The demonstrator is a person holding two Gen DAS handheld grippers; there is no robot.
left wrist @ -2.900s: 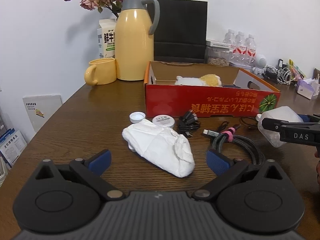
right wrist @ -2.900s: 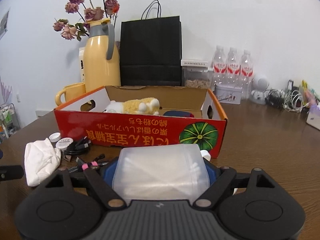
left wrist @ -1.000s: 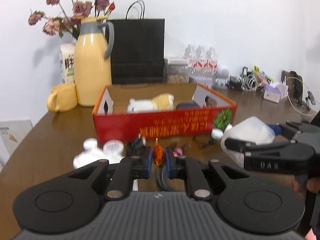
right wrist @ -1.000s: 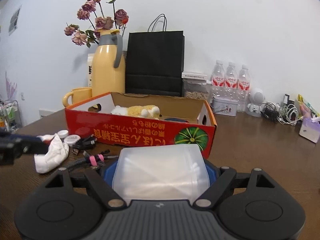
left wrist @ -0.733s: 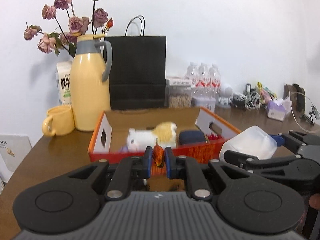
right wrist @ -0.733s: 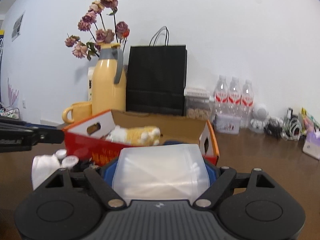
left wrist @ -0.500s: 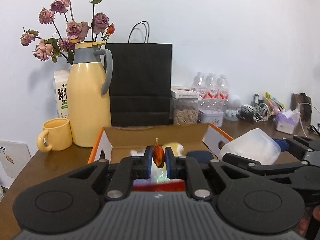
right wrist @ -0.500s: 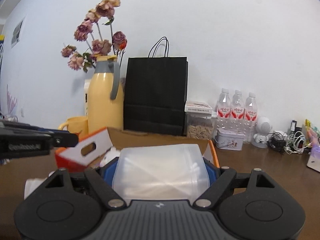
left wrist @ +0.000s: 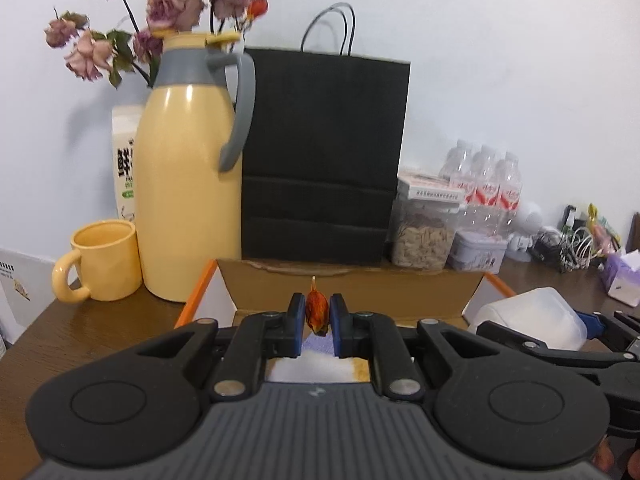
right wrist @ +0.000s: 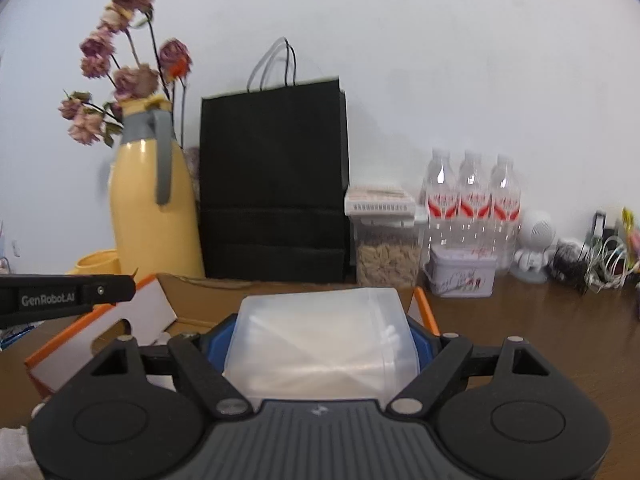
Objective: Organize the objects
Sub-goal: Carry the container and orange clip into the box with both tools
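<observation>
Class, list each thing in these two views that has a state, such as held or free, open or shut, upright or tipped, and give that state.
Left tool: shut on the small orange-red piece.
Right tool: shut on the translucent plastic container.
Cardboard box: open-topped.
Yellow jug: upright, holding dried flowers.
Yellow mug: upright.
Black paper bag: standing.
Water bottles: upright.

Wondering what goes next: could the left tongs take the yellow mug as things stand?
Probably not. The left tongs are shut on a small orange-red item, so they are occupied. The yellow mug itself stands unobstructed beside the yellow jug.
</observation>
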